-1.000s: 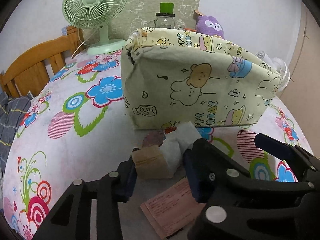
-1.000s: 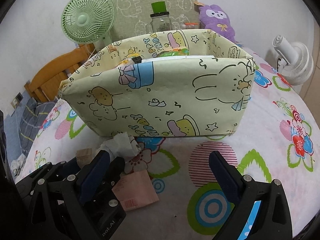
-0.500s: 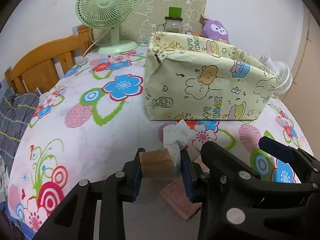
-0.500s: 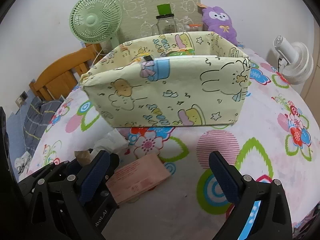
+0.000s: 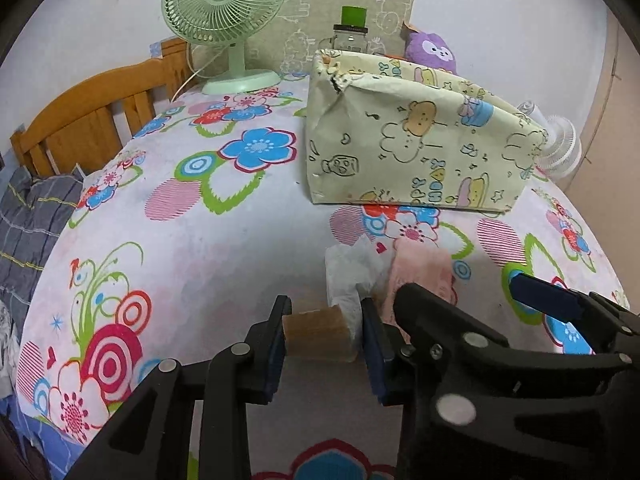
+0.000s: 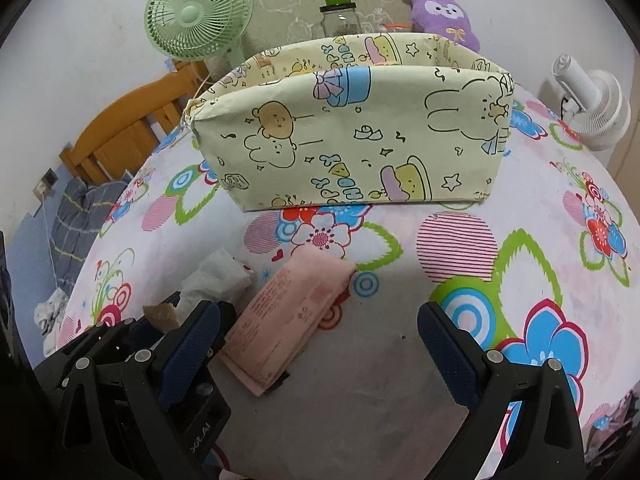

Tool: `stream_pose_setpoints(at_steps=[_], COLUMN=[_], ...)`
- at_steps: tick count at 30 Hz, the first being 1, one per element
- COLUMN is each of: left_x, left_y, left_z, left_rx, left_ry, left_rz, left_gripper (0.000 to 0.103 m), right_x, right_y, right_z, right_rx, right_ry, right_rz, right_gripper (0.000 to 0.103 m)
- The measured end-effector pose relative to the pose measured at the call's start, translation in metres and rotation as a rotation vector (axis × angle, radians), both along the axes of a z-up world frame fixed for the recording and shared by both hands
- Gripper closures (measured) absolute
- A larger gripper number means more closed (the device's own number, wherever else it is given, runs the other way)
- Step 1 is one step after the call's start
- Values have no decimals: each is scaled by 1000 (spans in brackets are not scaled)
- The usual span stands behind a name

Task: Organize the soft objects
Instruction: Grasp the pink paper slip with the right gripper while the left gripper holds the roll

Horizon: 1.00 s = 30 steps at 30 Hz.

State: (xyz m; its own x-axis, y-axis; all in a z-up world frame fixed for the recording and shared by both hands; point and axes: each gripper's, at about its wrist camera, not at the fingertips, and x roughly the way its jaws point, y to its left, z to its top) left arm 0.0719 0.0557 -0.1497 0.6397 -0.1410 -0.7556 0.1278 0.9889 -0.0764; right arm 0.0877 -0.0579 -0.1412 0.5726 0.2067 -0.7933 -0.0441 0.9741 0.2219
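Observation:
My left gripper [image 5: 323, 338] is shut on a brown tissue pack [image 5: 318, 334] with white tissue [image 5: 348, 276] sticking out of it, held low over the flowered tablecloth. A pink tissue pack [image 6: 290, 314] lies flat on the cloth between my right gripper's [image 6: 320, 334] fingers, which are open and empty; the pink pack also shows in the left wrist view [image 5: 420, 276]. The cream cartoon-print fabric basket [image 6: 352, 140] stands beyond, farther back on the table; it shows in the left wrist view too [image 5: 416, 148]. The left gripper with its tissue [image 6: 218, 276] appears at the lower left of the right wrist view.
A green desk fan [image 5: 224, 20], a green-lidded glass jar [image 6: 338, 14] and a purple plush [image 6: 444, 14] stand behind the basket. A white fan [image 6: 592, 104] stands at the right edge. A wooden chair back [image 5: 92, 116] stands at the left.
Both grippers have pulled back from the basket toward the table's near edge. The left one carried the brown tissue pack with it. The pink pack now lies between the right fingers.

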Motion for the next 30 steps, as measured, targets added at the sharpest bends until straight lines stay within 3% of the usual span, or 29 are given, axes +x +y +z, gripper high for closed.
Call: stream_pose_setpoints(at_steps=[6, 13, 23, 30], left_x=[-3, 0, 5, 4], left_y=[-14, -26, -18, -19], left_z=[2, 2, 3, -1], left_rx=[-56, -81, -9, 25], left_ry=[18, 28, 7, -3], left_rz=[-64, -70, 0, -23], left_gripper=[69, 69, 69, 69], right_x=[0, 0, 4, 9], right_y=[-5, -22, -29, -13], right_z=[-1, -2, -4, -6], right_rx=[-4, 7, 31, -37], right_ry=[6, 5, 16, 24], right_rz=[-19, -55, -56, -29], right_gripper=[4, 5, 17, 30])
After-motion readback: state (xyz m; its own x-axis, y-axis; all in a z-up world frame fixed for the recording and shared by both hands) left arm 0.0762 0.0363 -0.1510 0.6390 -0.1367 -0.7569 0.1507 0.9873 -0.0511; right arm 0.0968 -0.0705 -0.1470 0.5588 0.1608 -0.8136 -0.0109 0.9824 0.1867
